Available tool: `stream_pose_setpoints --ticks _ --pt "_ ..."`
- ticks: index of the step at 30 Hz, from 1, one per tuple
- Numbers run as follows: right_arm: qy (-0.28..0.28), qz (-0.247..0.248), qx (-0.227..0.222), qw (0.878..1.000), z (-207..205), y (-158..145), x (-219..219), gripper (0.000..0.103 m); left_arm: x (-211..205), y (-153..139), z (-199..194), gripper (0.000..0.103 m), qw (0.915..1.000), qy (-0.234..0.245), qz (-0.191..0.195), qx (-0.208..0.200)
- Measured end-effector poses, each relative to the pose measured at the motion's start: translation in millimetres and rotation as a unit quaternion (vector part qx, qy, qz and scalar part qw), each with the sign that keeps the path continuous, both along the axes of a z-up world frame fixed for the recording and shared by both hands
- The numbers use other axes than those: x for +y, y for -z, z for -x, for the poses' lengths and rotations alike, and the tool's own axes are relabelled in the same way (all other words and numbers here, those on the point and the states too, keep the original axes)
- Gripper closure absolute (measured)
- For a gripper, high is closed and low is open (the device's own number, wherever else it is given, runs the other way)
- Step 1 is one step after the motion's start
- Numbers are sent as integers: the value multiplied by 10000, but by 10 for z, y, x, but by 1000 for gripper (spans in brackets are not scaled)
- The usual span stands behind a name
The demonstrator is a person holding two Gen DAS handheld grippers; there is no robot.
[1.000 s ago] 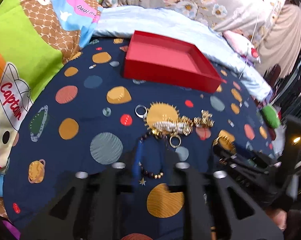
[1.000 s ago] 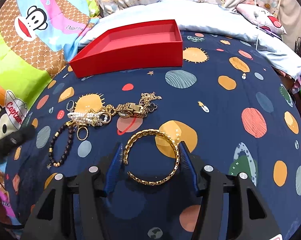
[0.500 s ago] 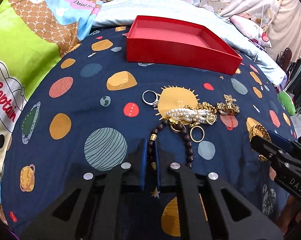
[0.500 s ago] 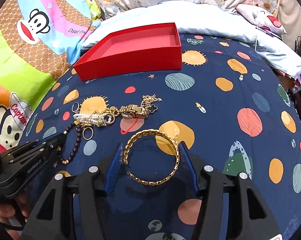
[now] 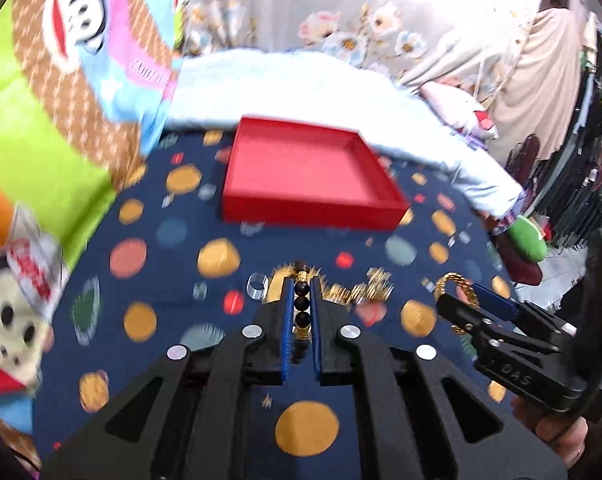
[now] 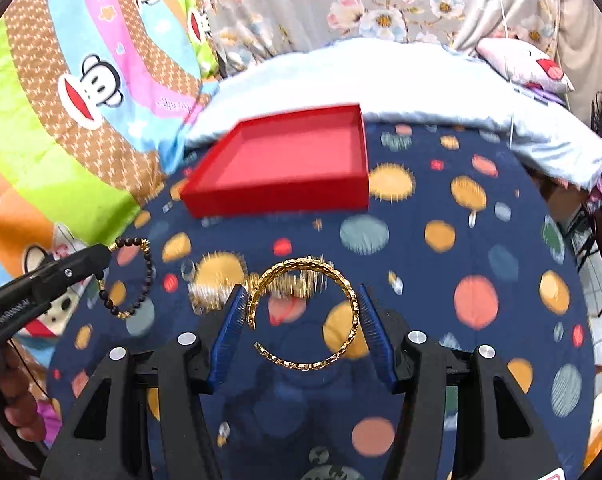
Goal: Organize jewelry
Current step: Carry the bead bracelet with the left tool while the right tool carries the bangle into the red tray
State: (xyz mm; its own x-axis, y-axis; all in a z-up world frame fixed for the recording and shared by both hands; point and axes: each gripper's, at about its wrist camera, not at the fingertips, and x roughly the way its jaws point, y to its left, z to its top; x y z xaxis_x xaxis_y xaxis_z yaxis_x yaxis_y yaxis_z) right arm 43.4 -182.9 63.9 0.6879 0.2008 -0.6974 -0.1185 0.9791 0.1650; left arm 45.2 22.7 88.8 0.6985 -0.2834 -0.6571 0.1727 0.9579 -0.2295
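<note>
Carrying step, two pieces at once: the left gripper (image 5: 301, 308) pinches the dark bead bracelet (image 6: 135, 276), the right gripper (image 6: 303, 312) clasps the gold bangle (image 6: 305, 312), seemingly lifted; next, reach the red tray (image 6: 285, 160), upper centre, then release

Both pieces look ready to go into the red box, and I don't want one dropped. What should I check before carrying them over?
1. Left gripper jaws shut on the dark bead bracelet: ok.
2. Right gripper jaws pressing both sides of the gold bangle: ok.
3. Both pieces hanging clear of the blanket: ok.
4. Red box open and empty: ok.
5. Bead bracelet free of the remaining jewelry pile: ok.
6. Grip firm enough for travel: cannot tell.
</note>
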Motion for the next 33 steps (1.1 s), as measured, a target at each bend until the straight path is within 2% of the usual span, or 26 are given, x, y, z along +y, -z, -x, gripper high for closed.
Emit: stream_pose_setpoints --ticks 3,6,8,10,12,14,17,20,22,27,32,33 --pt "-58 60 -261 9996 -157 -190 -8 48 -22 -235 -193 96 9996 105 0 -244" --pt "-122 120 -511 9985 -443 -373 -5 48 -12 -445 -482 96 9986 170 94 -488" --pt "-123 246 -673 9974 -726 -466 19 48 -53 -588 -744 96 9972 168 -7 -733" --pt "-142 223 -723 9970 -998 -507 32 48 -91 -650 -987 96 9962 162 -102 -848" --pt "-100 -31 -564 9984 -1361 -476 -4 48 -118 -651 -1303 96 9962 125 -119 -853" --pt "-52 -217 -369 9991 -1685 -405 -25 48 -133 -598 -1635 96 9964 81 -136 -836" --pt "-21 -138 -138 9998 -2141 -258 21 48 -130 -478 -2050 96 9974 77 -148 -698" --pt "4 -169 206 9996 -2615 -54 38 48 -118 -240 -2499 96 9986 -52 -251 -452" --pt "48 -207 376 9991 -2790 64 29 48 -76 -62 -2690 96 9994 -93 -226 -239" --pt "95 -62 615 9980 -3058 297 63 48 -44 272 -3000 96 9991 -195 -368 56" --pt "16 72 731 9973 -3132 397 105 47 -99 408 -3127 95 9988 -169 -425 193" --pt "21 91 747 9972 -3127 394 104 45 -88 430 -3141 90 9985 -278 -423 214"
